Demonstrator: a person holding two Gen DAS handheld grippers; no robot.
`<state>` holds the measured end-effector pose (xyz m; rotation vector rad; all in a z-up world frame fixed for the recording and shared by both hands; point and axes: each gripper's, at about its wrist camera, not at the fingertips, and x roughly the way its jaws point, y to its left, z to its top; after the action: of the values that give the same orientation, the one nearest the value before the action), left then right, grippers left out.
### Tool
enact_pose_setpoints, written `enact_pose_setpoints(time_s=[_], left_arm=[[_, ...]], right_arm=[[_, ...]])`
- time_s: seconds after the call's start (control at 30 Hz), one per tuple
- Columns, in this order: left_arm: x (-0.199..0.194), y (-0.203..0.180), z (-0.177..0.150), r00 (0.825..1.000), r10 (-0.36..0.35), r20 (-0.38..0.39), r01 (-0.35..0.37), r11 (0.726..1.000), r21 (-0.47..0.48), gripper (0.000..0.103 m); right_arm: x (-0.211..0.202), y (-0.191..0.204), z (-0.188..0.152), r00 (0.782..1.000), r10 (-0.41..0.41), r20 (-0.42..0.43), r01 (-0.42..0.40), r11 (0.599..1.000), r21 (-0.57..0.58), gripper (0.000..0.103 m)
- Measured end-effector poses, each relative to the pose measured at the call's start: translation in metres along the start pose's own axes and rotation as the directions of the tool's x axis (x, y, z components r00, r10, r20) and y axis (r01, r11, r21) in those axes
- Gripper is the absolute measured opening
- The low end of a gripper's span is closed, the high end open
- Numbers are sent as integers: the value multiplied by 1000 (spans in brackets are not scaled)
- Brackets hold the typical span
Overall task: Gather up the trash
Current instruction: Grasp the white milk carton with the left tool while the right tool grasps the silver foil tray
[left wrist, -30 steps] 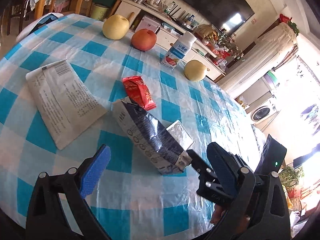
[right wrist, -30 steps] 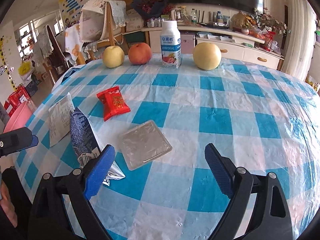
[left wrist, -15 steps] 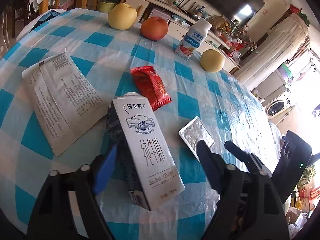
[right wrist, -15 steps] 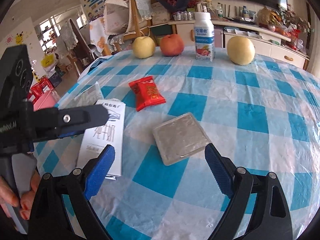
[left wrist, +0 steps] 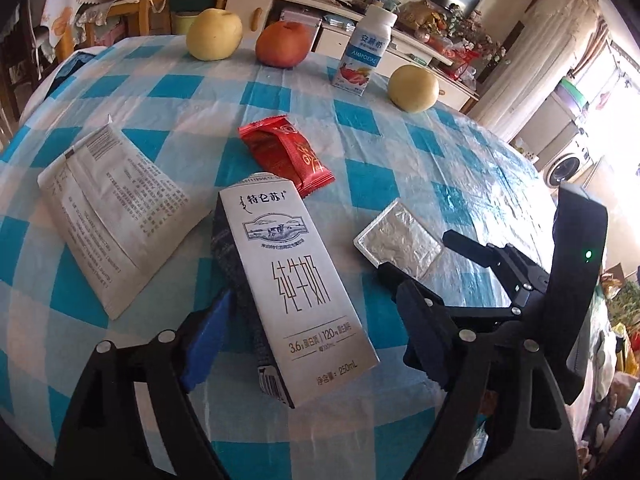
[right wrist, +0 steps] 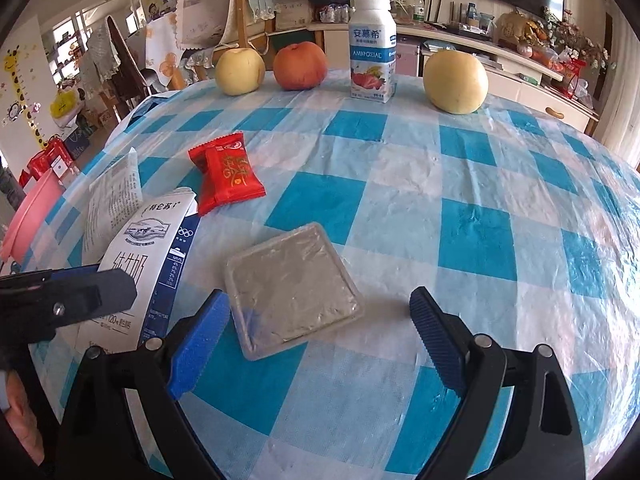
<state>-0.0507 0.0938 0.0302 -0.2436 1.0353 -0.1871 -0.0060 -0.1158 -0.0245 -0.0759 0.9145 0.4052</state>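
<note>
The left gripper [left wrist: 316, 344] straddles the milk carton [left wrist: 296, 292], fingers just reopened; the right gripper [right wrist: 320, 336], fingers apart, hovers near the foil tray [right wrist: 292, 284]

In the right wrist view the left gripper [right wrist: 68, 300] covers the lower part of the milk carton [right wrist: 148, 248], the pink basin [right wrist: 28, 216] is cut by the picture edge, and the paper leaflet [right wrist: 114, 196] lies partly behind the carton

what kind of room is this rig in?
Most likely a home living or dining room: a round table under a checked tablecloth, a washing machine near bright curtains, and a long sideboard crowded with household items.
</note>
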Motion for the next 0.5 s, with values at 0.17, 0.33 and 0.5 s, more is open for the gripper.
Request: enact_pose_setpoints(time_s=[0.17, 0.33, 0.5], left_arm=[[11, -1, -5, 997, 69, -27, -68, 997, 38, 83], [11, 6, -6, 995, 102, -13, -102, 994, 44, 81], [8, 8, -6, 996, 95, -1, -94, 995, 44, 62]], right_arm=[[3, 5, 2, 1000, -24, -15, 23, 996, -83, 90], [5, 7, 2, 998, -63, -23, 59, 988, -140, 90], [3, 4, 5, 999, -42, -12, 40, 992, -120, 91]])
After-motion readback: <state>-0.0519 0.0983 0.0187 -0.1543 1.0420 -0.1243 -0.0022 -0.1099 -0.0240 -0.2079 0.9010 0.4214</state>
